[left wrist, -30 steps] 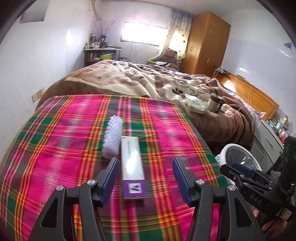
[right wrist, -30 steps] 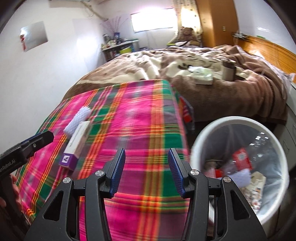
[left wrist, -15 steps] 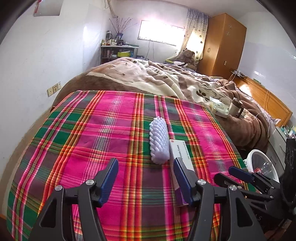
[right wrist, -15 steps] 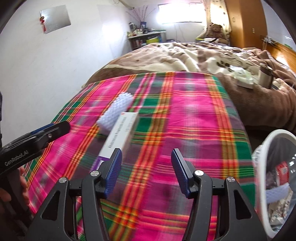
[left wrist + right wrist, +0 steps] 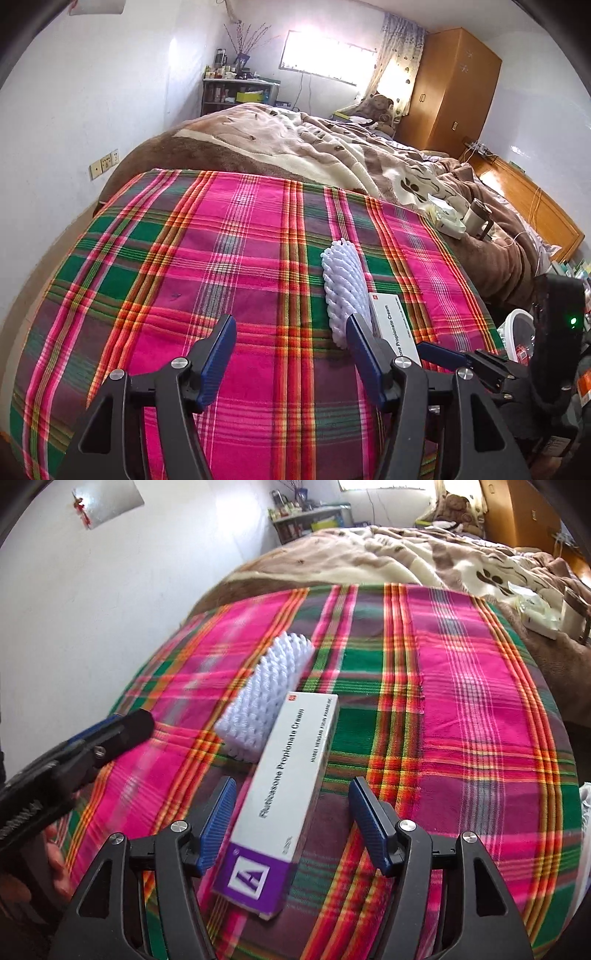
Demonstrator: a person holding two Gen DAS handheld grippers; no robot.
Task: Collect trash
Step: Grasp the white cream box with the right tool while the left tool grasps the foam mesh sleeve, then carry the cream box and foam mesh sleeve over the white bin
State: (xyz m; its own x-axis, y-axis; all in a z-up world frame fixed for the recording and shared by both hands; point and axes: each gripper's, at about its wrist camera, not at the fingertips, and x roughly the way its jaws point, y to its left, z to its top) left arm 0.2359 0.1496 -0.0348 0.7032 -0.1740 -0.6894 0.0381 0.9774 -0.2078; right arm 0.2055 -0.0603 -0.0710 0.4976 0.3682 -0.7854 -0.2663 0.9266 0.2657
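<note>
A white and purple cream box (image 5: 284, 786) lies on the plaid cloth (image 5: 461, 720), beside a white foam net (image 5: 266, 698) on its left. My right gripper (image 5: 291, 819) is open, its jaws on either side of the box's near half, not touching it. My left gripper (image 5: 291, 354) is open and empty over bare cloth, left of the foam net (image 5: 343, 288) and the box (image 5: 393, 325). The right gripper shows at the lower right in the left wrist view (image 5: 439, 356). The left gripper shows at the left in the right wrist view (image 5: 122, 731).
A white trash bin (image 5: 517, 332) with rubbish stands off the cloth's right edge. A bed with brown blankets (image 5: 314, 147) lies behind, with a tissue pack (image 5: 448, 221) and a mug (image 5: 476, 216) on it. A wooden wardrobe (image 5: 454, 88) stands at the back.
My right gripper has swung left from the bin and come down around the cream box. My left gripper has shifted left off the box, over bare cloth.
</note>
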